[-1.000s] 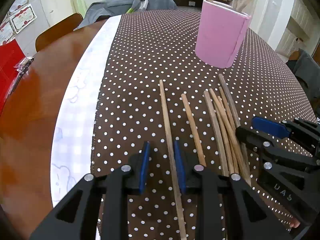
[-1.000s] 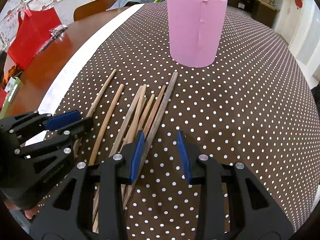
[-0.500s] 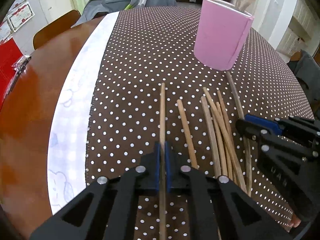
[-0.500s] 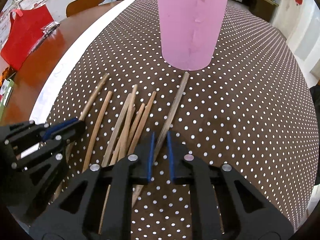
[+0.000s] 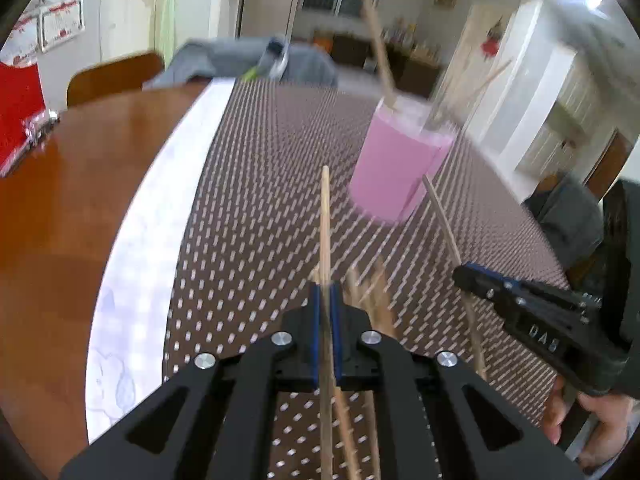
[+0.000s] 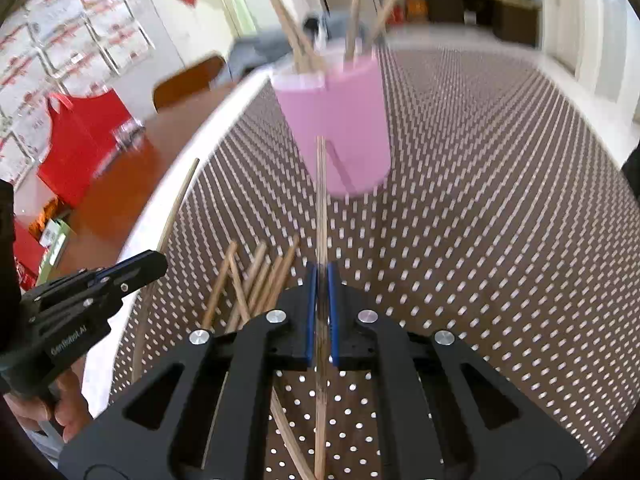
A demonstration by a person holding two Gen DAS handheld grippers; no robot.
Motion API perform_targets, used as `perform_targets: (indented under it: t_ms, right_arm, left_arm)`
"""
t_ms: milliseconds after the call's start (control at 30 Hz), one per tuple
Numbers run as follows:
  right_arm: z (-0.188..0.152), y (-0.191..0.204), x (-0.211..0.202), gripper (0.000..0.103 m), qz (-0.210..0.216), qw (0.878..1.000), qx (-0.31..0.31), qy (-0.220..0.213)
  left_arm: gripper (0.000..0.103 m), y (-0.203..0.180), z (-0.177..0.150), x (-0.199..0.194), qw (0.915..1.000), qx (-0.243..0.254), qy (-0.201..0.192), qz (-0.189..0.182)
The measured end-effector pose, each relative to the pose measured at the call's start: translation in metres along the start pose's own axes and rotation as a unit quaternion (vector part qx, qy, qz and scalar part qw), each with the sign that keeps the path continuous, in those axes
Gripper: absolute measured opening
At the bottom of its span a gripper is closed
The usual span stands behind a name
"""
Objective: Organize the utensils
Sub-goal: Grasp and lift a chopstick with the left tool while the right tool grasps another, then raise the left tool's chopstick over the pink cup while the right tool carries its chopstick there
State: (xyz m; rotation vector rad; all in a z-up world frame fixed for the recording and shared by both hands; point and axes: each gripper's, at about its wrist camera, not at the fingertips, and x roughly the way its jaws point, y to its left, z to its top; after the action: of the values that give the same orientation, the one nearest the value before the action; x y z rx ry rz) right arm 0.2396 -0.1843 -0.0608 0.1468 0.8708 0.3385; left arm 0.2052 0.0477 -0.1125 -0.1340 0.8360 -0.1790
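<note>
Bright indoor daylight, heavy motion blur on polka-dot tablecloth [image 5: 260, 208], fisheye bending and dark corners

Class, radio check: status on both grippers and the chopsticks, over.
Left gripper shut on one chopstick. Right gripper shut on another chopstick. Pink cup ahead, path clear; loose chopsticks remain on cloth.

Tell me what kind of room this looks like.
Probably a home dining or living area: a round wooden table under a brown polka-dot cloth, a pink cup of wooden chopsticks, a wooden chair and a dark sideboard behind.
</note>
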Motion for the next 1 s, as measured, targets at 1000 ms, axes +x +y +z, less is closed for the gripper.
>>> perform_targets:
  t_ms: [1000]
  right_arm:
    - [0.067,0.006,-0.131,0.006,0.026,0.954,-0.043,-0.294]
  left_arm:
    - [0.005,-0.075,0.096,-0.047,0.9240,0.015,-0.375,-0.075]
